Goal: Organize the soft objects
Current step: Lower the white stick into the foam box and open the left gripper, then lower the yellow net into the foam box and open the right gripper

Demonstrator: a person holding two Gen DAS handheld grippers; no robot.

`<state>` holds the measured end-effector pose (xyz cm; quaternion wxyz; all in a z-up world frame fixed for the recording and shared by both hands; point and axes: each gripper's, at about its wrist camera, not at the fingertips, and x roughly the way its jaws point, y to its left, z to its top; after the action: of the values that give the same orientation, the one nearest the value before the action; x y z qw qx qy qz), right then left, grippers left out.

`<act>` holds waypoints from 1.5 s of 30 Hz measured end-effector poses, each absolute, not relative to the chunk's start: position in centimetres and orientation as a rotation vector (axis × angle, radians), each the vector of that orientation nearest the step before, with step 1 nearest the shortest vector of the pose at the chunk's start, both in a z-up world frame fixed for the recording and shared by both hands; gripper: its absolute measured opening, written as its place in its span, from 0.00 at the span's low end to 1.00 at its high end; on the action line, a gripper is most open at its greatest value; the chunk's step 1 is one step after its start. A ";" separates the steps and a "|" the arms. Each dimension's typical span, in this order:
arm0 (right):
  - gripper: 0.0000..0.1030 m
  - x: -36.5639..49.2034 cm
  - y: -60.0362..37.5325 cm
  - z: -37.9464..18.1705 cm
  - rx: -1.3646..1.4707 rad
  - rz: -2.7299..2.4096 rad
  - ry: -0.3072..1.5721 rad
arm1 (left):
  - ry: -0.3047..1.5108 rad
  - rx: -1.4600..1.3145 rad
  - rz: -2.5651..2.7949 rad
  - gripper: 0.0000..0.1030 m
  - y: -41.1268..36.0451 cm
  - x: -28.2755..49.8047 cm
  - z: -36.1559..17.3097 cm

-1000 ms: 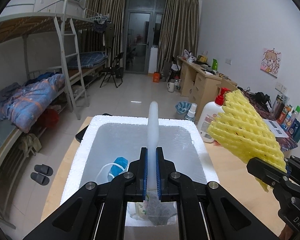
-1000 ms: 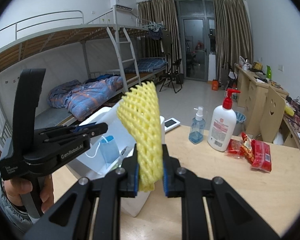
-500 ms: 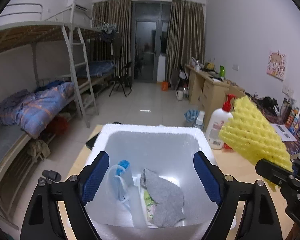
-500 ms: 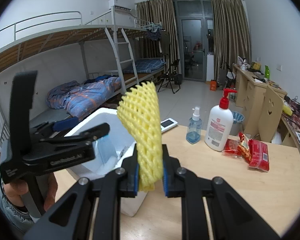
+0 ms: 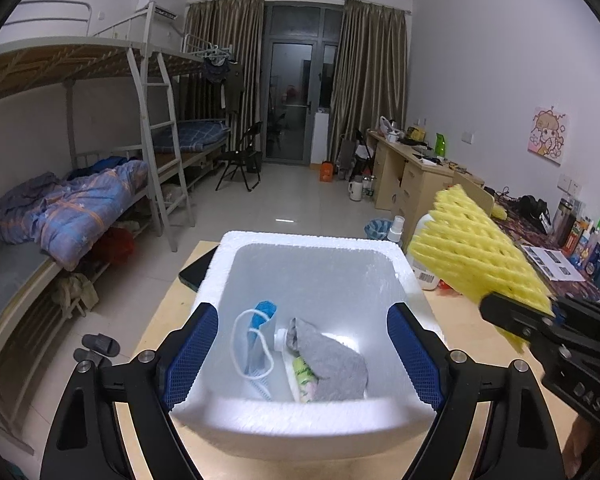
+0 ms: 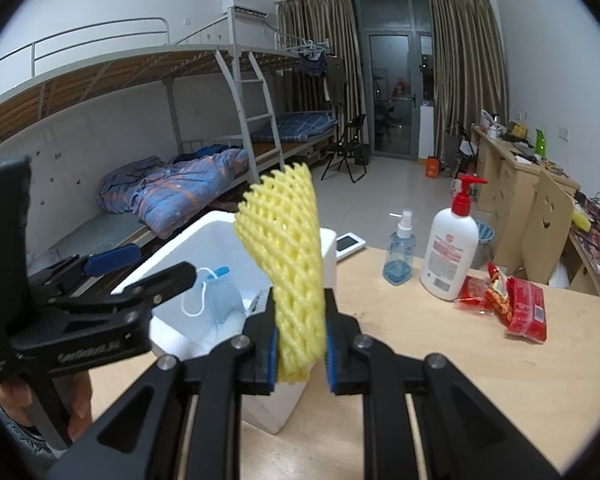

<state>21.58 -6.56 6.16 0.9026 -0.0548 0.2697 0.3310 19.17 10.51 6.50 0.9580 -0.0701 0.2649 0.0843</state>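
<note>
A white foam box [image 5: 308,404] [image 6: 288,404] stands on the wooden table. Inside it lie a blue face mask [image 5: 256,344] [image 6: 220,296], a grey sock [image 5: 332,360] and a small printed packet [image 5: 302,376]. My left gripper [image 5: 300,352] [image 6: 140,268] hangs open above the box's near end, nothing between its blue pads [image 5: 190,356]. My right gripper [image 6: 300,352] [image 5: 540,320] is shut on a yellow foam fruit net [image 6: 288,256] [image 5: 476,248], held upright to the right of the box.
On the table behind stand a small blue spray bottle [image 6: 398,256], a white pump bottle [image 6: 450,256] and red snack packets [image 6: 516,308]. A phone [image 6: 350,242] [image 5: 198,270] lies beyond the box. A bunk bed [image 5: 80,216] is left, desks [image 5: 412,172] right.
My left gripper opened wide and let go of the white soft piece it held upright; that piece now lies in the box. The right gripper with the yellow net stayed still.
</note>
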 end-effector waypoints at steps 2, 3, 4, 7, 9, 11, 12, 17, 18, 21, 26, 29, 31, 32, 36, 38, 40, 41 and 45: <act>0.21 21.4 -6.1 6.2 -0.119 0.692 0.556 | 0.534 -0.138 0.173 0.84 10.6 18.4 6.6; 0.21 21.3 -5.8 6.2 -0.123 0.695 0.556 | 0.530 -0.142 0.178 0.84 10.8 18.0 6.7; 0.21 21.2 -5.6 6.2 -0.125 0.700 0.555 | 0.528 -0.147 0.178 0.84 10.9 17.5 6.7; 0.21 21.0 -4.8 6.3 -0.130 0.712 0.553 | 0.528 -0.161 0.178 0.85 11.4 16.1 6.6; 0.21 20.9 -4.2 6.3 -0.136 0.720 0.554 | 0.529 -0.162 0.178 0.85 11.6 15.3 6.4; 0.21 20.9 -3.5 6.2 -0.143 0.729 0.556 | 0.535 -0.163 0.168 0.85 11.8 14.6 6.1; 0.21 21.0 -3.2 6.2 -0.147 0.733 0.557 | 0.536 -0.160 0.177 0.85 12.0 14.2 5.9; 0.20 20.9 -1.5 6.1 -0.160 0.758 0.565 | 0.547 -0.190 0.179 0.85 12.9 12.6 4.9; 0.20 20.9 -1.3 6.1 -0.163 0.762 0.565 | 0.550 -0.189 0.179 0.85 12.9 12.4 4.7; 0.20 20.8 -0.3 6.0 -0.172 0.782 0.569 | 0.556 -0.187 0.180 0.85 13.3 12.0 4.2; 0.20 20.9 1.5 5.7 -0.183 0.808 0.582 | 0.562 -0.203 0.197 0.85 14.1 11.3 3.5; 0.21 21.2 2.2 5.5 -0.187 0.818 0.594 | 0.569 -0.212 0.197 0.85 14.2 11.3 3.2; 0.21 21.4 2.4 5.4 -0.186 0.823 0.605 | 0.574 -0.216 0.200 0.85 14.2 11.3 3.0; 0.21 21.5 2.4 5.3 -0.185 0.822 0.608 | 0.576 -0.218 0.198 0.85 14.2 11.3 2.9; 0.21 21.8 2.7 4.9 -0.190 0.816 0.618 | 0.578 -0.220 0.196 0.85 14.4 11.3 2.8; 0.21 22.0 2.8 5.0 -0.191 0.812 0.621 | 0.581 -0.220 0.193 0.85 14.6 11.6 2.7; 0.24 22.2 2.8 5.0 -0.188 0.801 0.622 | 0.582 -0.220 0.191 0.85 14.7 11.6 2.7; 0.27 22.3 2.8 5.1 -0.188 0.798 0.620 | 0.582 -0.222 0.190 0.85 14.8 11.6 2.7; 0.57 21.9 2.8 5.3 -0.188 0.804 0.606 | 0.584 -0.221 0.184 0.85 14.7 11.5 2.6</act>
<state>21.93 2.79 5.27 0.8717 -0.0901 0.2899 0.3846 11.52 14.74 2.61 0.9475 -0.1086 0.2869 0.0905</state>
